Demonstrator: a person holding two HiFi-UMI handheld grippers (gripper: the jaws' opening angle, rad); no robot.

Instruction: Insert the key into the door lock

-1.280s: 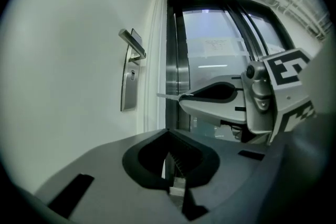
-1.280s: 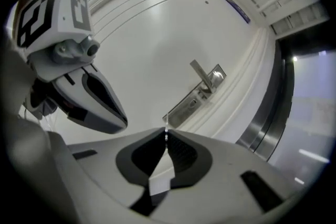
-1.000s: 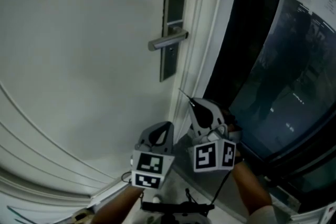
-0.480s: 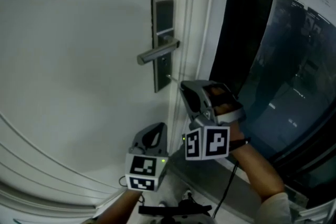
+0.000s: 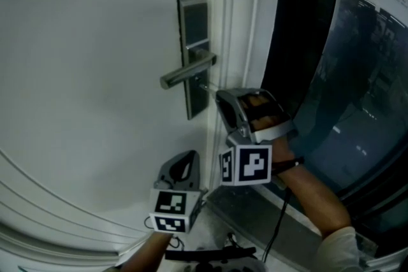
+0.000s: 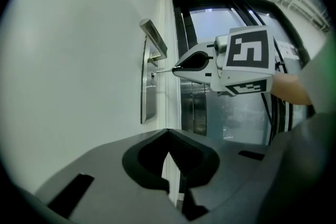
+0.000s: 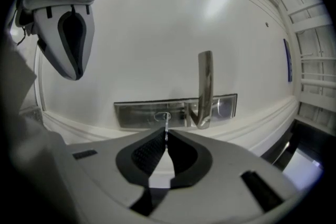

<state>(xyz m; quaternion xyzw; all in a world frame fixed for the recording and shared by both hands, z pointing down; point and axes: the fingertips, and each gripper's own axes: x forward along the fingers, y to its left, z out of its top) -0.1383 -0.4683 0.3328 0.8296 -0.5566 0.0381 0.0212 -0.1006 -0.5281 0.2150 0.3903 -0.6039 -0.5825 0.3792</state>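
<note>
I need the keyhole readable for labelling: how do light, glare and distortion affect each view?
Head view: dim, soft, lock plate dark. Right gripper view: fisheye bows the plate, glare at its right end, but key and keyhole read clearly. Left gripper view: black vignetted corners, bright glass behind the right gripper.

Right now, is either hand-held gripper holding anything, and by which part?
The right hand-held gripper pinches a key by its back end, blade sticking out; the left hand-held gripper holds nothing.
</note>
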